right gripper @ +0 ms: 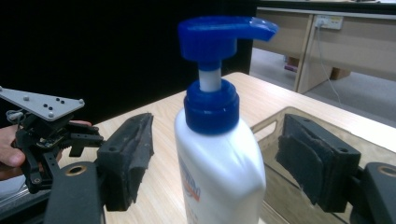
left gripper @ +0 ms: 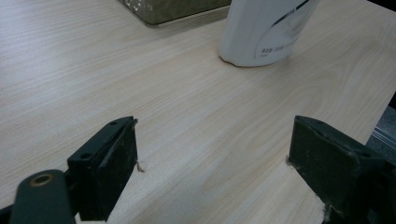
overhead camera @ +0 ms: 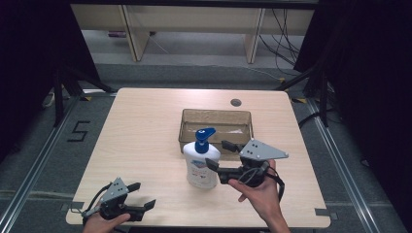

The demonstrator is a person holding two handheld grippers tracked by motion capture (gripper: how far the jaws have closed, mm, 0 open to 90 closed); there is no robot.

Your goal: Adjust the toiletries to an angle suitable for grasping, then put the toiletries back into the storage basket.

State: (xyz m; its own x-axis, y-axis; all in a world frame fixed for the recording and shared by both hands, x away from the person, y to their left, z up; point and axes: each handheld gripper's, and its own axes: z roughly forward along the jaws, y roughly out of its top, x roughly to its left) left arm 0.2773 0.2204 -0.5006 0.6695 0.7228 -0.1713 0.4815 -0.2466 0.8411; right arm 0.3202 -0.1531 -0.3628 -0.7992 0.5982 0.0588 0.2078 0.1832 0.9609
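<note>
Right gripper view shows my right gripper wide open around the white plastic pump bottle with a blue top, not squeezing yet, so I can grab it; at seven o'clock my left gripper waits open, holding nothing.

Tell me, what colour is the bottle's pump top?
Blue pump top, clearest in the right gripper view.

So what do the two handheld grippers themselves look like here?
Both the left gripper and the right gripper are black two-jaw tools, each topped by a grey three-cornered plate with small holes. Dark, worn pads line the jaws. A black cable loops from each. No sleeves show.
</note>
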